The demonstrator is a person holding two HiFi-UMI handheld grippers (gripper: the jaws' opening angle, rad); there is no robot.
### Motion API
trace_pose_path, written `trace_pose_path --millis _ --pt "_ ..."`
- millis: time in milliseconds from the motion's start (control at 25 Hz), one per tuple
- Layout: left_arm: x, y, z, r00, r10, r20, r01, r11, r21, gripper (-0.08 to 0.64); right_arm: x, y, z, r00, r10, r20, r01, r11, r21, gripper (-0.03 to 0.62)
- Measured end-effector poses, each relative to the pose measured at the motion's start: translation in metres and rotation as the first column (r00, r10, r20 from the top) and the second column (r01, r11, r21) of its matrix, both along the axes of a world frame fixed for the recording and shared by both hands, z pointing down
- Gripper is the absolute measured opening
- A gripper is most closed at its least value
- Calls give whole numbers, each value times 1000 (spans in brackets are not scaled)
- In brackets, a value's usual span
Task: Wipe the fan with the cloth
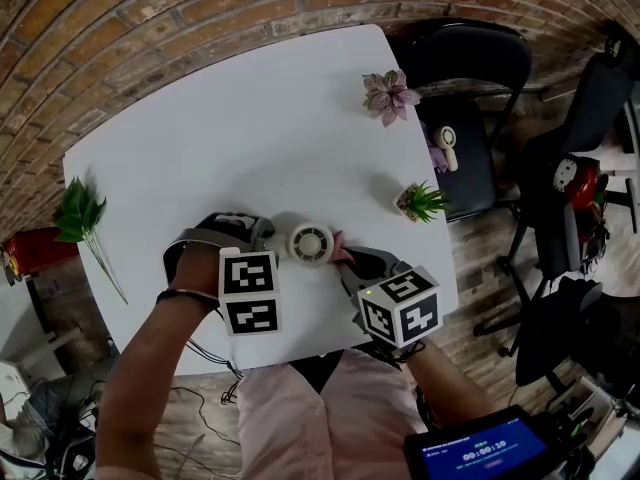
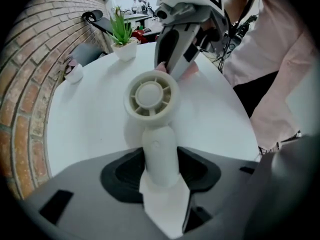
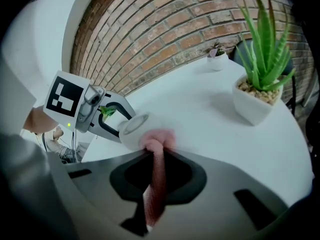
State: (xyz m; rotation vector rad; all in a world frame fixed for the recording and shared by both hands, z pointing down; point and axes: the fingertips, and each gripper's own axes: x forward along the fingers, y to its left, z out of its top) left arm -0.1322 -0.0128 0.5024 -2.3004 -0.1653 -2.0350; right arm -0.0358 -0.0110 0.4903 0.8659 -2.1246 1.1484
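Note:
A small white hand-held fan [image 1: 311, 243] lies low over the white table [image 1: 220, 138] near its front edge. My left gripper [image 1: 268, 242] is shut on the fan's handle [image 2: 160, 154], and the round grille [image 2: 149, 95] points away from the jaws. My right gripper [image 1: 347, 260] is shut on a pink cloth [image 3: 156, 154]. The bunched end of that cloth [image 1: 339, 247] presses against the right side of the fan's head [image 3: 134, 126]. In the left gripper view the right gripper [image 2: 170, 66] stands just behind the fan.
A small potted green plant [image 1: 420, 203] stands right of the fan near the table's edge. A pink-leaved plant [image 1: 388, 95] sits at the far right corner and a green sprig [image 1: 80, 218] at the left edge. A black chair [image 1: 470, 58] stands beyond the table.

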Motion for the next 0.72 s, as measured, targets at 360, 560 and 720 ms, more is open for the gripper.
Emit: trace_pose_path --millis 360,560,720 --pt "7 9 1 962 255 101 -264 960 90 199 9 -2 -1 999 -29 -13 30 999 26 37" --pt "10 14 2 906 389 167 -413 899 145 198 2 -7 -9 996 -91 20 89 994 66 37" --pt "12 17 2 868 459 187 -491 852 184 198 3 -21 -23 983 -183 -3 181 972 152 38"
